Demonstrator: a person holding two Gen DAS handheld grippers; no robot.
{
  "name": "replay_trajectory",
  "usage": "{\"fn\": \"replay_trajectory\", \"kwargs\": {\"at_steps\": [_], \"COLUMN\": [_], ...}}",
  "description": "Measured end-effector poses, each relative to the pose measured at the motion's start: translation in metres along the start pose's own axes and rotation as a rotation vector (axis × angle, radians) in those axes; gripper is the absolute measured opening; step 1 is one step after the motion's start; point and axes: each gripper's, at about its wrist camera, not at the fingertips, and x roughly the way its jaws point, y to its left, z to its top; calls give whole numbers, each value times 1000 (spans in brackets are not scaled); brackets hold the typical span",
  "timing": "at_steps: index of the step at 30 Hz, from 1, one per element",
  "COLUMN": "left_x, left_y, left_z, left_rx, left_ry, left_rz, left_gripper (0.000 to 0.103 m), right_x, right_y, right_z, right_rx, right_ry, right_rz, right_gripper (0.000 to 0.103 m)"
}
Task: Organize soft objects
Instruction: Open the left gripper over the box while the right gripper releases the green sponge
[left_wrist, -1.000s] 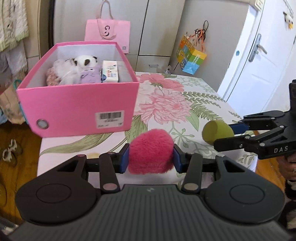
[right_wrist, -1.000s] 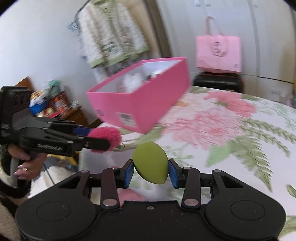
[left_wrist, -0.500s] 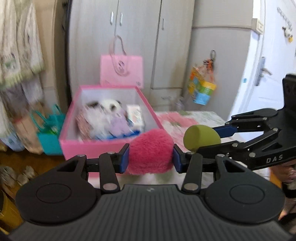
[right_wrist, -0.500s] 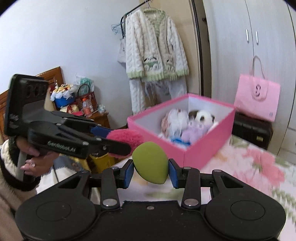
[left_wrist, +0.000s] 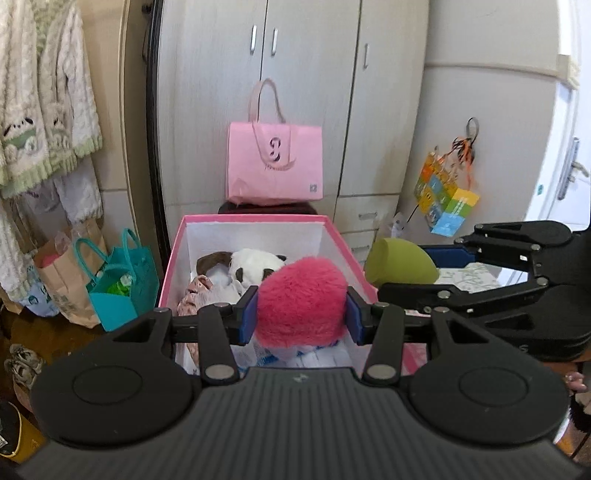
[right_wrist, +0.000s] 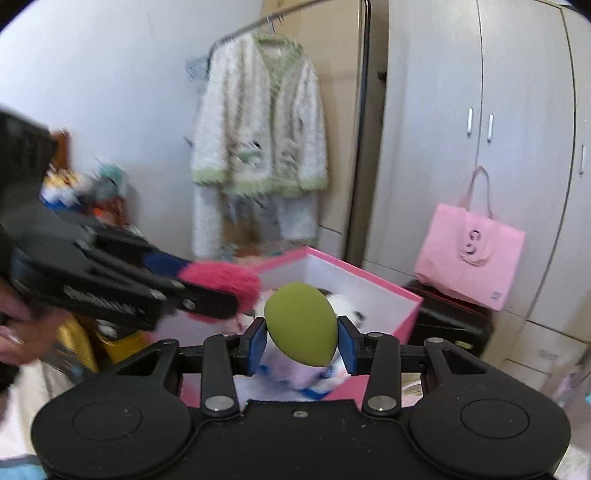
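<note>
Just beyond both claws sits the open pink box (left_wrist: 255, 225); the left claw (left_wrist: 301, 309) pinches a pink pompom (left_wrist: 301, 301); the right claw (right_wrist: 301, 339) pinches a green makeup sponge (right_wrist: 301, 323).

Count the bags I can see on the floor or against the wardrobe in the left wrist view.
3: a pink tote bag behind the pink box, a teal handbag to its left, and a brown paper bag beside that. More may hide under the hanging clothes.
</note>
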Motion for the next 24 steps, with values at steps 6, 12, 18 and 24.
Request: {"fn": "replay_trajectory", "kwargs": {"at_steps": [6, 12, 18, 24], "left_x": [60, 112, 125, 127], "left_y": [22, 46, 51, 48], "left_z": [22, 33, 30, 29], "left_rx": [-62, -160, -181, -183], "left_ry": [99, 197, 227, 216], "left_rz": [40, 81, 88, 105], "left_gripper": [47, 47, 50, 62], "right_x": [59, 110, 140, 150], "right_y": [-22, -32, -46, -42], "right_z": [15, 19, 17, 12], "right_rx": [-24, -51, -14, -43], "right_ry": [93, 180, 220, 215], "right_rz": [12, 5, 24, 40], "right_gripper": [47, 46, 47, 54]}}
